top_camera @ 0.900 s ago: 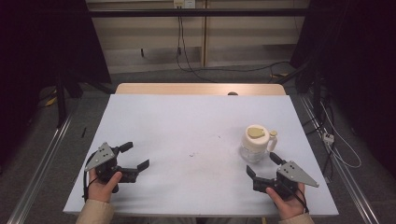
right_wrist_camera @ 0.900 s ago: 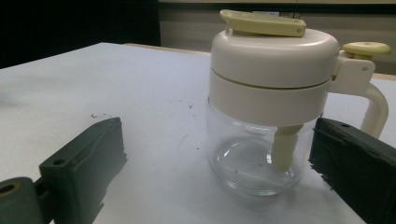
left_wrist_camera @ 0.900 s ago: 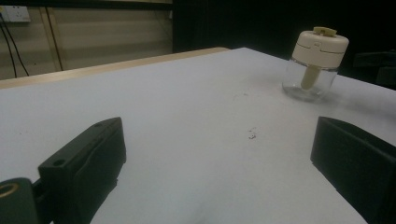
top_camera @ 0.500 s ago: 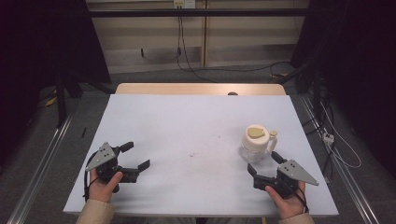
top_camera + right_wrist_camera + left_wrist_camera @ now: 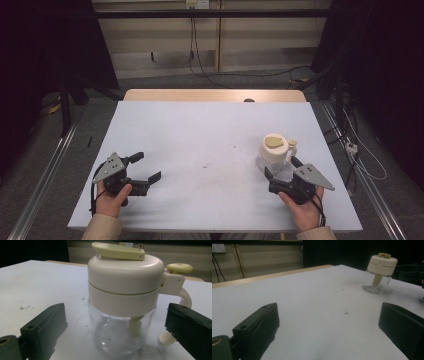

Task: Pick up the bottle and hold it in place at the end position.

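Observation:
A glass jar (image 5: 274, 150) with a cream lid, a yellow flip tab and a side handle stands upright on the right part of the white table (image 5: 200, 130). My right gripper (image 5: 281, 168) sits just in front of it, open. In the right gripper view the jar (image 5: 124, 285) is close ahead between the wide-apart jaws, and the pads do not touch it. My left gripper (image 5: 147, 167) rests near the front left of the table, open with nothing between its jaws. From the left gripper view the jar (image 5: 379, 272) stands far off at the upper right.
A few small dark specks (image 5: 206, 165) mark the middle of the table. A wooden strip (image 5: 215, 95) runs along the far edge. Metal rails (image 5: 45, 175) flank the table, and cables (image 5: 360, 150) lie on the floor at the right.
My right gripper has moved a little forward toward the jar, so its jaws now flank the glass base. The left gripper has kept its place.

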Action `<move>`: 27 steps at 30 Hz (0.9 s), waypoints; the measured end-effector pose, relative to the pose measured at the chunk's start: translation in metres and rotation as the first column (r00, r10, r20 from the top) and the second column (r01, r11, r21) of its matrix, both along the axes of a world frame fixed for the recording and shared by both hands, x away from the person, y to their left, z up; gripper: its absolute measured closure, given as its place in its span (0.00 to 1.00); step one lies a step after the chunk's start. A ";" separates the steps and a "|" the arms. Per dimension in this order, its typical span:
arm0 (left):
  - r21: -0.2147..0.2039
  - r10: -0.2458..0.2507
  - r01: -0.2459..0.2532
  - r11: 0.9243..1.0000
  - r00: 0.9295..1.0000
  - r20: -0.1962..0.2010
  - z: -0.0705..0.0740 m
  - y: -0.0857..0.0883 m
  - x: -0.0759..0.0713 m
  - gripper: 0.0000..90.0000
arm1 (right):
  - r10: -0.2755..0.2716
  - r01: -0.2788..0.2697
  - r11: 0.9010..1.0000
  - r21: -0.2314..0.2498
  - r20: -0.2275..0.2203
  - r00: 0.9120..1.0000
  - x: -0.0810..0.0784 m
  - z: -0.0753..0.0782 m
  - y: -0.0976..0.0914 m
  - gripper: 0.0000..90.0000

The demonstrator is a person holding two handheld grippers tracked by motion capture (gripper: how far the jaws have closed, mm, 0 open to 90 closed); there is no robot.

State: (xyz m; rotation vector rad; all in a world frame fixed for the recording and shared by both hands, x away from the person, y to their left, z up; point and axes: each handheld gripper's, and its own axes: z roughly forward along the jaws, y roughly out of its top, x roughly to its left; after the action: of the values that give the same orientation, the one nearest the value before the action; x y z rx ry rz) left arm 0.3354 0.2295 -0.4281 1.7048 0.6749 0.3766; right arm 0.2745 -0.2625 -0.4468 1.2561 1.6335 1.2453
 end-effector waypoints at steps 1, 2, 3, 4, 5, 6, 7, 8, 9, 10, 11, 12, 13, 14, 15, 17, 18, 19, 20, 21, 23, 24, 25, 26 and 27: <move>0.006 -0.001 0.001 1.000 1.000 0.000 0.000 -0.001 0.000 0.03 | -0.004 0.004 1.000 0.003 -0.004 1.000 0.001 0.000 0.000 0.03; 0.012 -0.007 0.007 1.000 1.000 0.002 0.000 -0.001 0.001 0.03 | -0.005 0.005 1.000 0.003 -0.005 1.000 0.002 0.000 0.000 0.03; 0.013 -0.007 0.007 1.000 1.000 0.003 0.000 -0.002 0.001 0.03 | -0.007 0.007 1.000 0.002 -0.007 1.000 0.003 0.000 0.000 0.03; 0.013 -0.007 0.007 1.000 1.000 0.003 0.000 -0.002 0.001 0.03 | -0.014 0.014 1.000 0.004 -0.011 1.000 0.003 0.000 0.000 0.03; 0.009 -0.005 0.005 1.000 1.000 -0.001 -0.001 -0.002 0.001 0.03 | -0.018 0.018 1.000 0.006 -0.011 1.000 0.004 0.000 -0.001 0.03; 0.009 -0.008 0.008 1.000 1.000 -0.003 -0.001 -0.003 0.001 0.03 | -0.024 0.024 1.000 0.006 -0.010 1.000 0.005 0.000 -0.001 0.03; 0.013 -0.009 0.009 1.000 1.000 -0.005 -0.001 -0.003 0.001 0.03 | -0.027 0.027 1.000 0.011 -0.009 1.000 0.006 0.000 -0.001 0.03; 0.016 -0.012 0.012 1.000 1.000 -0.004 -0.001 -0.004 0.001 0.03 | -0.027 0.027 0.999 0.019 -0.010 1.000 0.007 0.000 -0.001 0.04; 0.016 -0.012 0.012 1.000 1.000 -0.004 -0.001 -0.004 0.001 0.03 | -0.027 0.027 0.999 0.026 -0.009 1.000 0.008 0.000 -0.001 0.04; 0.015 -0.013 0.013 1.000 1.000 -0.004 -0.001 -0.004 0.002 0.03 | -0.026 0.026 0.999 0.029 -0.011 1.000 0.009 0.000 -0.001 0.04; 0.013 -0.013 0.013 1.000 1.000 -0.007 -0.001 -0.004 0.001 0.03 | -0.027 0.027 0.999 0.027 -0.012 1.000 0.010 0.000 0.000 0.04; 0.013 -0.013 0.013 1.000 1.000 -0.007 -0.001 -0.004 0.001 0.03 | -0.025 0.026 0.999 0.025 -0.013 1.000 0.012 0.000 0.000 0.05; 0.015 -0.013 0.013 1.000 1.000 -0.005 -0.001 -0.004 0.002 0.03 | -0.022 0.022 0.999 0.027 -0.014 1.000 0.013 0.000 0.001 0.05; 0.011 -0.013 0.013 1.000 1.000 -0.006 -0.002 -0.004 0.002 0.03 | -0.022 0.022 0.999 0.027 -0.013 1.000 0.014 0.000 0.002 0.05; 0.016 -0.015 0.015 1.000 1.000 -0.006 -0.002 -0.004 0.002 0.03 | -0.025 0.025 0.999 0.026 -0.011 1.000 0.015 0.000 0.003 0.05; 0.020 -0.018 0.018 1.000 1.000 -0.003 -0.002 -0.003 0.002 0.03 | -0.034 0.034 0.999 0.022 -0.011 0.999 0.019 0.001 0.004 0.05; 0.020 -0.018 0.018 1.000 1.000 -0.004 -0.002 -0.004 0.002 0.03 | -0.034 0.034 0.999 0.024 -0.012 0.999 0.020 0.000 0.004 0.04; 0.020 -0.019 0.019 1.000 1.000 -0.004 -0.002 -0.004 0.002 0.03 | -0.040 0.040 0.999 0.026 -0.011 0.999 0.022 0.000 0.005 0.02; 0.020 -0.019 0.019 1.000 1.000 -0.004 -0.002 -0.004 0.002 0.03 | -0.043 0.043 0.999 0.025 -0.012 0.999 0.023 0.000 0.006 0.02; 0.020 -0.018 0.018 1.000 1.000 -0.006 -0.002 -0.004 0.003 0.03 | -0.048 0.048 0.999 0.025 -0.013 0.999 0.024 0.000 0.007 0.01; 0.017 -0.016 0.016 1.000 1.000 -0.008 -0.002 -0.003 0.003 0.03 | -0.057 0.057 0.998 0.019 -0.019 0.998 0.026 -0.001 0.009 0.00; 0.016 -0.016 0.016 1.000 1.000 -0.010 -0.002 -0.003 0.003 0.03 | -0.064 0.064 0.998 0.023 -0.024 0.998 0.027 -0.001 0.010 0.01; 0.016 -0.016 0.016 1.000 1.000 -0.010 -0.002 -0.003 0.003 0.03 | -0.065 0.066 0.997 0.028 -0.033 0.997 0.028 -0.001 0.010 0.02; 0.019 -0.016 0.016 1.000 1.000 -0.007 -0.002 -0.003 0.003 0.03 | -0.069 0.070 0.997 0.022 -0.035 0.997 0.030 -0.002 0.010 0.02; 0.019 -0.017 0.017 1.000 1.000 -0.007 -0.002 -0.003 0.003 0.03 | -0.077 0.078 0.997 0.022 -0.038 0.996 0.031 -0.003 0.010 0.03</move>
State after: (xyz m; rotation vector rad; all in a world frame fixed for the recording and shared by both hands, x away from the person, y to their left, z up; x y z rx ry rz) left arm 0.3384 0.2264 -0.4303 1.7296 0.6636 0.3664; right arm 0.3054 -0.2521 -0.4495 1.3519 1.5850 1.2038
